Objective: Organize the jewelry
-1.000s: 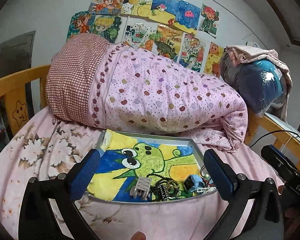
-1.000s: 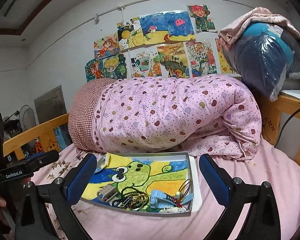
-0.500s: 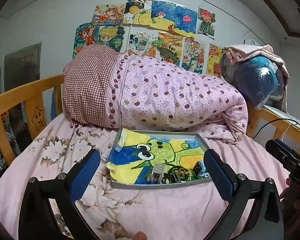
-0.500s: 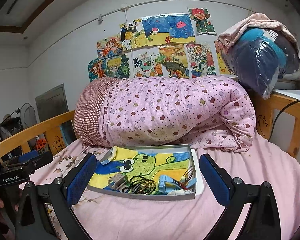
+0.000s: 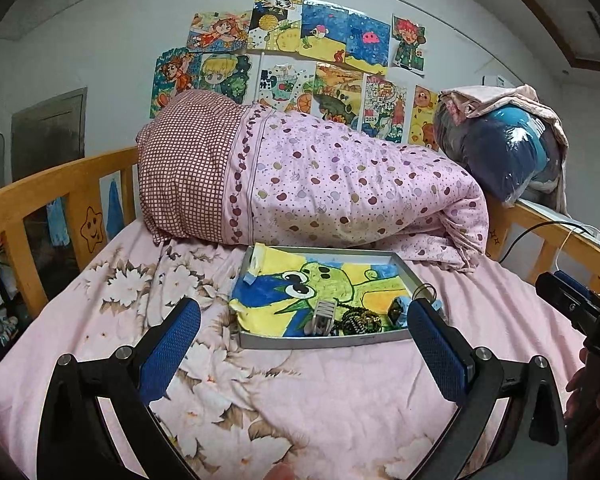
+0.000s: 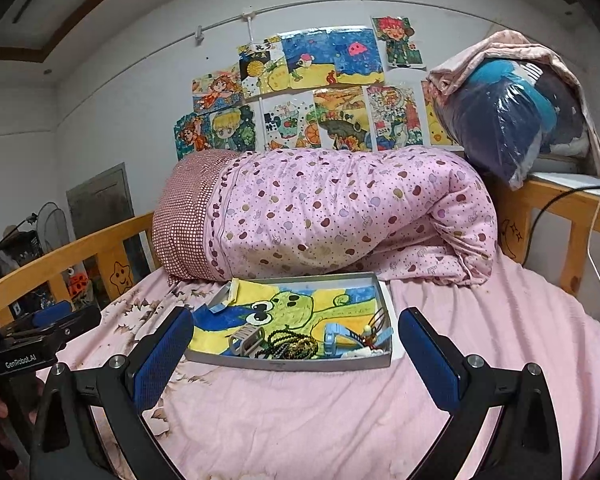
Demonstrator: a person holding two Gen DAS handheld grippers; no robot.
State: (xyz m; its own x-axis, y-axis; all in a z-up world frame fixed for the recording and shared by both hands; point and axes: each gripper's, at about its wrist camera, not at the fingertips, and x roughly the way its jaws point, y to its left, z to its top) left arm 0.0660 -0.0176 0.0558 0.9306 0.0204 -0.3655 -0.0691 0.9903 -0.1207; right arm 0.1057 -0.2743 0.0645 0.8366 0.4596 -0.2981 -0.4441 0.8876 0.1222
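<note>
Both grippers, left (image 5: 303, 322) and right (image 6: 296, 326), have backed away from the tray (image 6: 288, 361), jaws wide apart and empty. Come in low over its near edge for the beads (image 6: 290, 345).

A grey tray (image 6: 284, 362) holds a yellow, blue and green drawing (image 6: 300, 308) on a pink floral bedsheet (image 5: 148, 292), beside a pink spotted quilt (image 6: 340, 212) with a red-checked end.
</note>
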